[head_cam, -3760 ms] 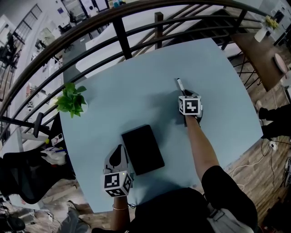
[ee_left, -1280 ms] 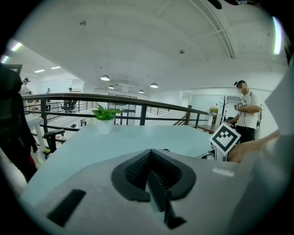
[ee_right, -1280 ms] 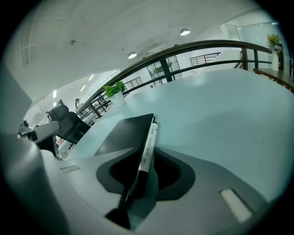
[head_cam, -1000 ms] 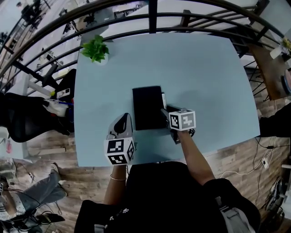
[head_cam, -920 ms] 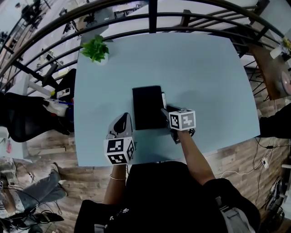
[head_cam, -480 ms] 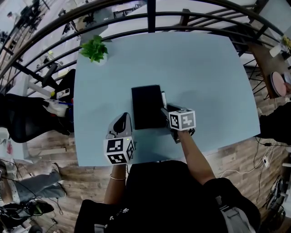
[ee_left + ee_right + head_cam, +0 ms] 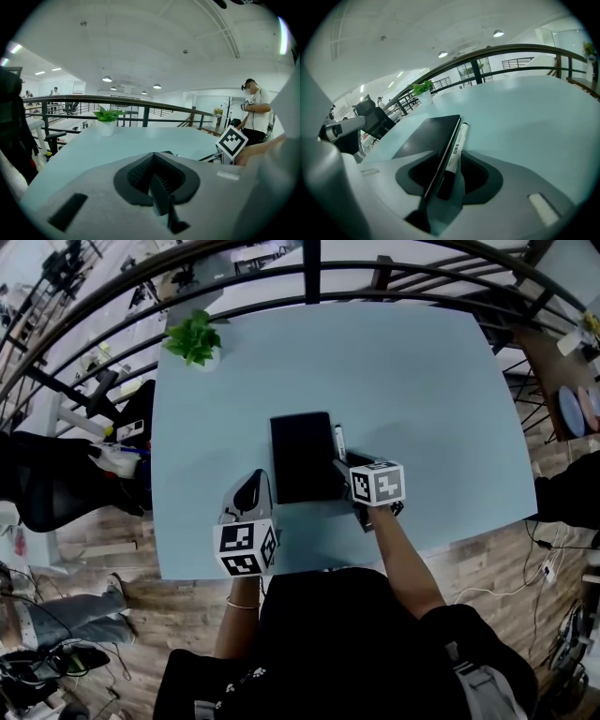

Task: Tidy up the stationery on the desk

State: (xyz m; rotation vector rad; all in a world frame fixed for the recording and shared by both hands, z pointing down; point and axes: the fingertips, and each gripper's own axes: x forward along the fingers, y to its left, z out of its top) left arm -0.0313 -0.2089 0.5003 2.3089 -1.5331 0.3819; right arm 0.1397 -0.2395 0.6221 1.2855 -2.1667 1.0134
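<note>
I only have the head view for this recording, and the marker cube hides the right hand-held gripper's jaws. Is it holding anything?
Observer: Yes. In the right gripper view, the right hand-held gripper has its jaws closed on a marker.
Reviewer: Which part of it is gripped?
Observer: The dark near end. The white barrel, which has black print on it, points forward along the right edge of the black notebook.
Reviewer: And the left one?
Observer: In the left gripper view, the left hand-held gripper has its jaws together with nothing between them.
</note>
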